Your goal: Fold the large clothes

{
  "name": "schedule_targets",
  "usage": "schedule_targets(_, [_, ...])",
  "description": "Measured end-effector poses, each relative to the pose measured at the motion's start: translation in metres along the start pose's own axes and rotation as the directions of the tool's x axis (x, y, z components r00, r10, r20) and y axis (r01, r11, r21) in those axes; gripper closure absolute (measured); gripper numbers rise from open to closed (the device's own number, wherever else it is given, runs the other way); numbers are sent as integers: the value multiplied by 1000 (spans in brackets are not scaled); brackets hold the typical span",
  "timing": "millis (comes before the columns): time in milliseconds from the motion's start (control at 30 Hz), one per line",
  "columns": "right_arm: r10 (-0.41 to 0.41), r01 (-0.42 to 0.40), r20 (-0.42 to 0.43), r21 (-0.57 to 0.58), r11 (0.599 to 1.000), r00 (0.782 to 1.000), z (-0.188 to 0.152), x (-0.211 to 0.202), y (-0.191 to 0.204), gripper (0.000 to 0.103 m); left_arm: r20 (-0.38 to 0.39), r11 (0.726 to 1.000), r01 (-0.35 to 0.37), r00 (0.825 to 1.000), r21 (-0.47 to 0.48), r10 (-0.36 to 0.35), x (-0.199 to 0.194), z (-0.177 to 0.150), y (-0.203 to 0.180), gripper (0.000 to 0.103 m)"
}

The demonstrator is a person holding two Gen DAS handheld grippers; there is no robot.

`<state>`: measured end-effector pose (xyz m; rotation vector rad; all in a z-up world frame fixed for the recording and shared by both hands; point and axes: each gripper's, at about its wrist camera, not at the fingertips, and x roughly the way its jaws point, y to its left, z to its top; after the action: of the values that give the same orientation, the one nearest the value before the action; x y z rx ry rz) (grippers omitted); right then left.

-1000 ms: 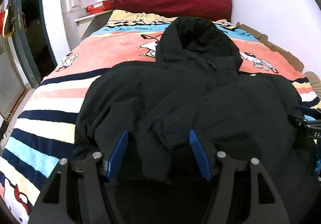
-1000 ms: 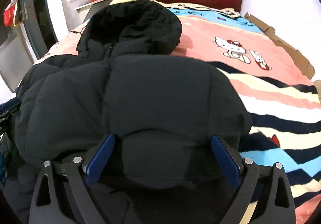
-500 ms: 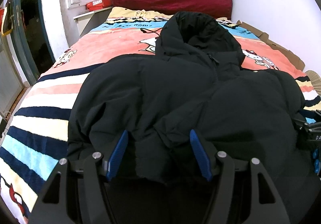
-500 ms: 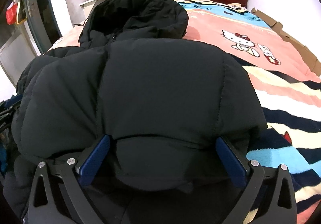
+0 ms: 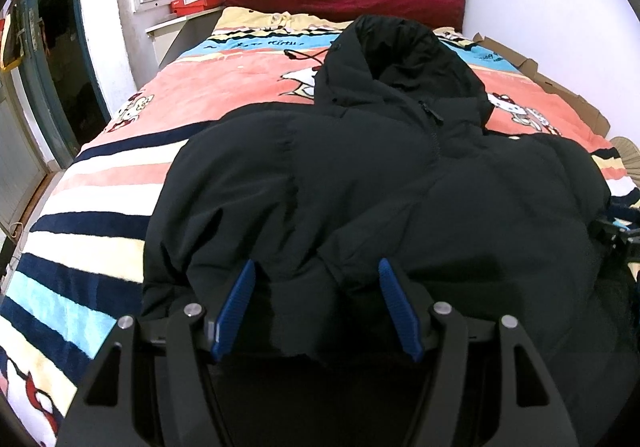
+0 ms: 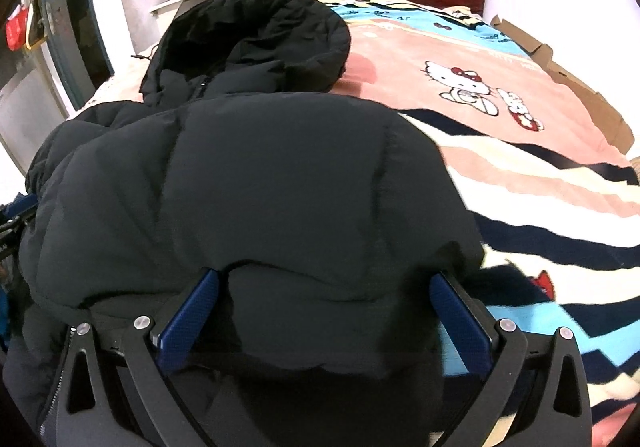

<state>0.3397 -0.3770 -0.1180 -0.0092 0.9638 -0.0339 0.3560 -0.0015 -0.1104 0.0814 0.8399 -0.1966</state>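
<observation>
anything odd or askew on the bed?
Nothing damaged or spilled. The black puffer jacket lies bunched on the striped blanket, its hood puffed up; flattened cardboard sits along the bed's right edge.
</observation>
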Motion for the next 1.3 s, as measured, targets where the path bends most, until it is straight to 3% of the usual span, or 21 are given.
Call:
schedule_targets(133, [-31, 31, -12, -8, 999, 999, 7, -6, -12, 1, -12, 1000, -10, 1000, -4, 10, -11, 8, 14, 40])
schedule_targets(267, [-19, 19, 28, -20, 1000, 999, 31, -18, -24, 1, 2, 1000, -25, 1000, -9, 25, -17, 35, 36, 40])
schedule_targets(533, [66, -73, 151, 42, 996, 986, 140, -12, -57, 0, 63, 995, -74, 996, 66, 70, 12, 145, 40, 40])
schedule_targets(700, [104, -127, 170, 131, 983, 980, 205, 38, -73, 0, 24, 998, -29, 999, 64, 27, 84, 224, 17, 40])
schedule_targets(833, [126, -152, 139, 198, 968, 982, 243, 101, -76, 1, -5, 998, 65, 998, 18, -65, 141, 268, -6, 40])
schedule_targets(967, [126, -149, 111, 225, 963, 986, 259, 157, -66, 1, -17, 992, 127, 992, -3, -127, 184, 287, -30, 40])
schedule_targets(1133, [122, -143, 92, 266, 953, 988, 267, 207, -59, 1, -51, 993, 115, 992, 28, -114, 223, 287, -49, 40])
schedule_targets(1233, [153, -174, 93, 289, 941, 984, 267, 225, -55, 3, -70, 996, 90, 994, 28, -88, 238, 285, -53, 48])
schedule_targets(1267, [174, -194, 93, 286, 938, 980, 267, 230, -51, 7, -72, 996, 87, 994, 27, -85, 240, 285, -53, 62])
schedule_targets(1300, [189, -207, 88, 281, 937, 978, 268, 233, -48, 16, -85, 996, 90, 993, 25, -87, 244, 285, -54, 68])
